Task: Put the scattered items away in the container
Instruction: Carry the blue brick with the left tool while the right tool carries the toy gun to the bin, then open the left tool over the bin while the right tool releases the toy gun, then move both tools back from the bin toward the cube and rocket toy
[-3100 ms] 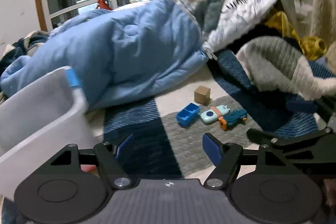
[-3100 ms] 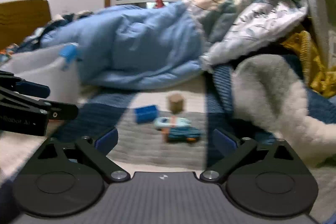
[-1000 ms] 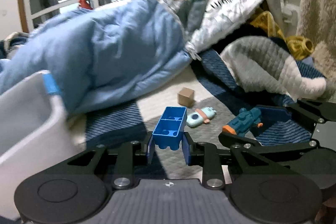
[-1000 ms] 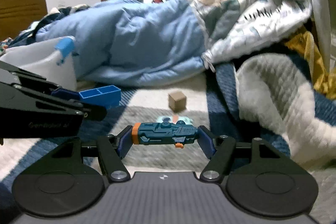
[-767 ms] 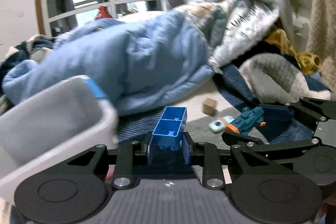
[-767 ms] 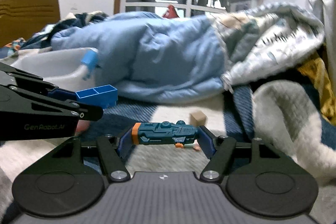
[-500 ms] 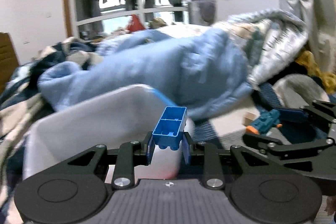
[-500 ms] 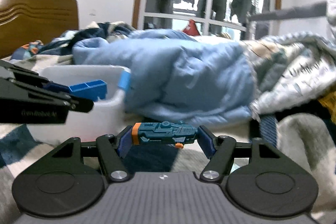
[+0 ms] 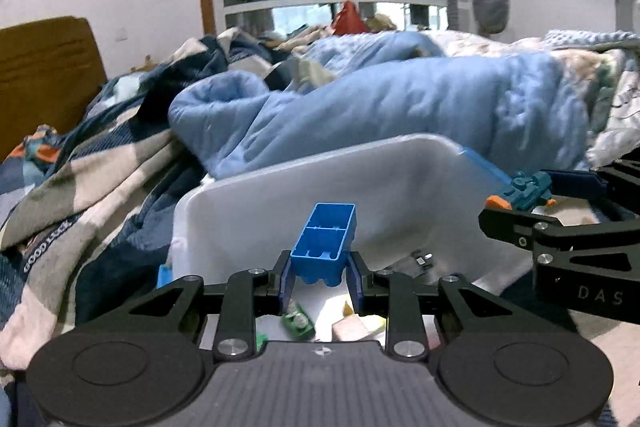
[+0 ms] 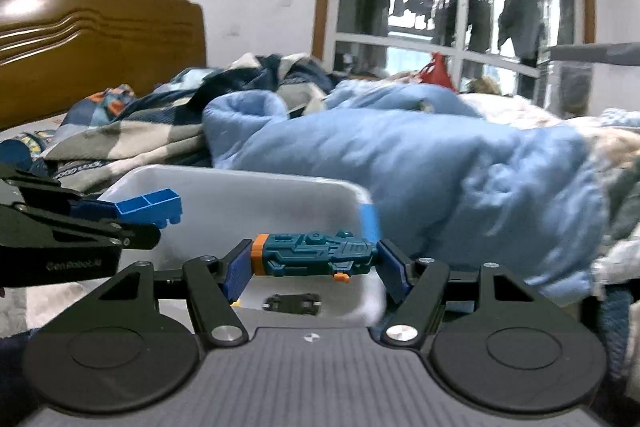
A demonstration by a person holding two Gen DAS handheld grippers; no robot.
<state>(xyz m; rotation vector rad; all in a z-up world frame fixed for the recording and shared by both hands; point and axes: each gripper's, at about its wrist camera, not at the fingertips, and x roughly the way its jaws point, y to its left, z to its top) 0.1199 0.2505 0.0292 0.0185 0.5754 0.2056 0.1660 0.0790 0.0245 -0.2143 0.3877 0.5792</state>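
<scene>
- Left wrist view: left gripper (image 9: 319,277) clenched on blue brick (image 9: 325,243), gripped at its lower end, held over white bin (image 9: 280,195)
- Right wrist view: right gripper (image 10: 314,269) grasping teal toy gun (image 10: 314,259) end to end, above the bin's near rim (image 10: 240,175)
- Both toys look like light, stiff plastic; gun's end-to-end pinch seems easier to slip than the brick's flat sides
- Bin already holds small bits, incl. a dark car (image 10: 292,303)
- Blue duvet (image 9: 400,107) bulges behind the bin's far edge; each gripper crowds the other over the opening
</scene>
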